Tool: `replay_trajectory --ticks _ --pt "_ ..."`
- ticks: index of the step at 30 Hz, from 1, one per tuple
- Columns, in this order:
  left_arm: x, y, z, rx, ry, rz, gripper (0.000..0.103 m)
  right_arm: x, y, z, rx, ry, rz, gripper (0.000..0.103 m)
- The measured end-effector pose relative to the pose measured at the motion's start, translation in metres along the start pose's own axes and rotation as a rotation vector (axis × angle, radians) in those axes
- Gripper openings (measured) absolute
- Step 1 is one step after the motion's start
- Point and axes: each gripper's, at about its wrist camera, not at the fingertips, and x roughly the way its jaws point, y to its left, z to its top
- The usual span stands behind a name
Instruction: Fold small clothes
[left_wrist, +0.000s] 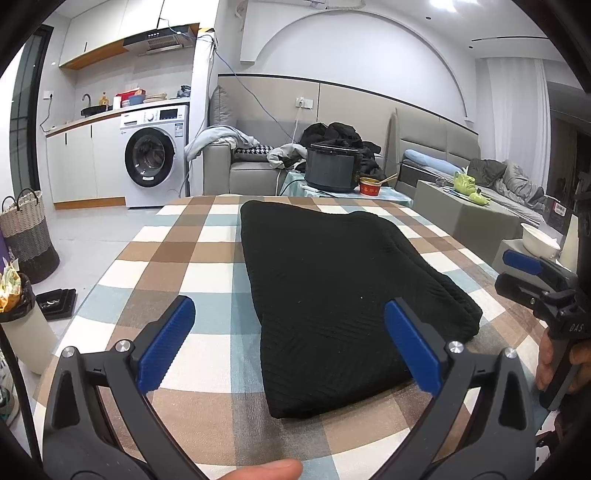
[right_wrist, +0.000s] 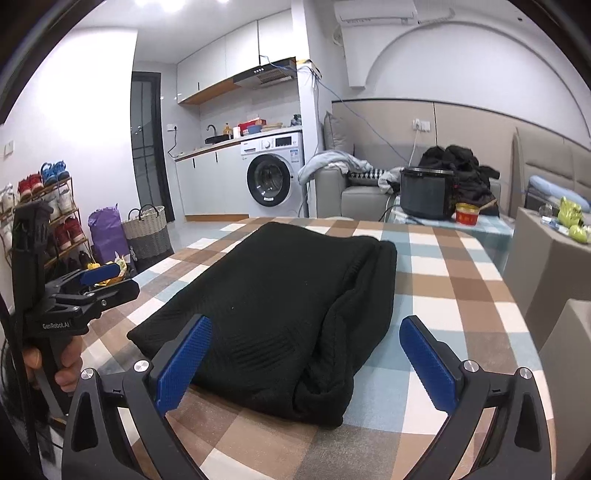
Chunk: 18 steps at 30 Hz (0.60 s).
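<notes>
The black knit garment (left_wrist: 343, 302) lay folded into a thick oblong in the middle of the checked tablecloth (left_wrist: 177, 258), its near end just ahead of both grippers. The left gripper (left_wrist: 290, 347) stood wide open with nothing in it, and the right gripper (right_wrist: 308, 362) too was spread wide and empty, its blue fingers (right_wrist: 184, 363) hovering either side of the garment's near right corner. It looked soft, light and floppy with a bulky doubled edge on the right, so I'd have pinched it at the two near corners, through all layers
</notes>
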Motion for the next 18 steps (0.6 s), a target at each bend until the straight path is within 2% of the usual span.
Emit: replay_trajectory --ticks 6,18 --pt "-0.001 0.002 0.001 -0.01 0.004 0.0 0.102 -0.01 -0.002 -0.001 0.01 -0.048 0.023 0.103" --pt "-0.001 0.004 0.001 -0.023 0.003 0.007 0.102 -0.007 -0.01 0.0 0.049 -0.036 0.048 0.103"
